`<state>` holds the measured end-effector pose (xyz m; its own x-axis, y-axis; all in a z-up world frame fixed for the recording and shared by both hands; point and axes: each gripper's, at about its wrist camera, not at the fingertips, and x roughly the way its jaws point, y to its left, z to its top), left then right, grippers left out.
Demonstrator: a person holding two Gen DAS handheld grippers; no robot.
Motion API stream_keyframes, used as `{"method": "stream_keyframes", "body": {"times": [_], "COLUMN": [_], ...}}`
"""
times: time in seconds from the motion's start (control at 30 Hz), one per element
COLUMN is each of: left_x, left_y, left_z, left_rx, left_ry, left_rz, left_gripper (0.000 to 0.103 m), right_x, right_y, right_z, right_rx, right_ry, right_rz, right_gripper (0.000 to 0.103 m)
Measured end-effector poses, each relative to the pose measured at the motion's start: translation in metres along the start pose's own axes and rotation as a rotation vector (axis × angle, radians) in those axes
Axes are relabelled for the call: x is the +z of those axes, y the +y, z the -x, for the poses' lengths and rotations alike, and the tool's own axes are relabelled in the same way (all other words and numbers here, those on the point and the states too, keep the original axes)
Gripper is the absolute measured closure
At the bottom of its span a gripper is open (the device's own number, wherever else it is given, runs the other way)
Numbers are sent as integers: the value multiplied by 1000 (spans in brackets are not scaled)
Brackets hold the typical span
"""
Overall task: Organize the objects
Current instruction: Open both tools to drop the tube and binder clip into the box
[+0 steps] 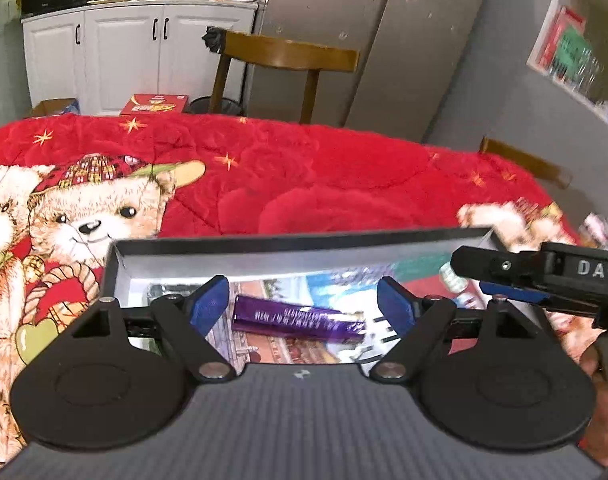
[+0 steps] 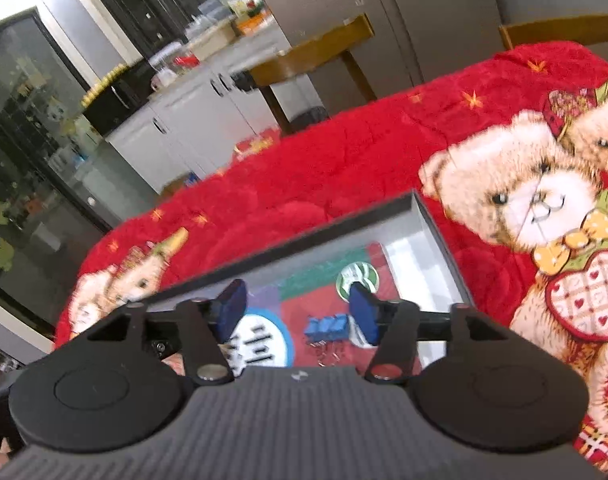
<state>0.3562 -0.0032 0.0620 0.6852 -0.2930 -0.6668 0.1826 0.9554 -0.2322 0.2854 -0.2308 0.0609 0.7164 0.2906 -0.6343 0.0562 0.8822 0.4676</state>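
Left wrist view: left gripper point(image 1: 302, 305) spread wide, empty, above purple tube point(image 1: 298, 319) lying in box point(image 1: 296, 241), long axis running nine to three o'clock.

Right wrist view: right gripper point(image 2: 300, 312) parted, empty, over blue clips point(image 2: 327, 327) in the same box.

The left gripper point(image 1: 300, 306) fills the bottom of the left wrist frame, its 2 blue pads point(image 1: 210, 304) spread wide apart with nothing pressed between them. The right gripper point(image 2: 298, 312) sits low in the right wrist frame, its jaws parted and gripping nothing. In the left wrist frame, the right gripper enters at the right edge.
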Motion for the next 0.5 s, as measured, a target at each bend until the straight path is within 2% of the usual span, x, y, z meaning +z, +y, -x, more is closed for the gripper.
{"method": "stream_keyframes", "body": {"times": [0.1,0.27,0.4,0.5], "left_x": [9,18,16,7], "left_y": [1,-5,-13,-22], "left_z": [23,80,129,161], "left_rx": [-26,-85,-128,-167], "left_ry": [-45,-155,-251,-252], "left_rz": [6,-19,-10,-32], "left_gripper": [18,18,17,17], "right_x": [2,-5,-13,-27], "right_y": [5,11,25,31], "right_z": [23,65,112,150], "right_rx": [35,151,136,90], "right_ry": [-65,-142,-213,-304], "right_rz": [-6,-44,69,128], "right_gripper": [20,14,7,3]}}
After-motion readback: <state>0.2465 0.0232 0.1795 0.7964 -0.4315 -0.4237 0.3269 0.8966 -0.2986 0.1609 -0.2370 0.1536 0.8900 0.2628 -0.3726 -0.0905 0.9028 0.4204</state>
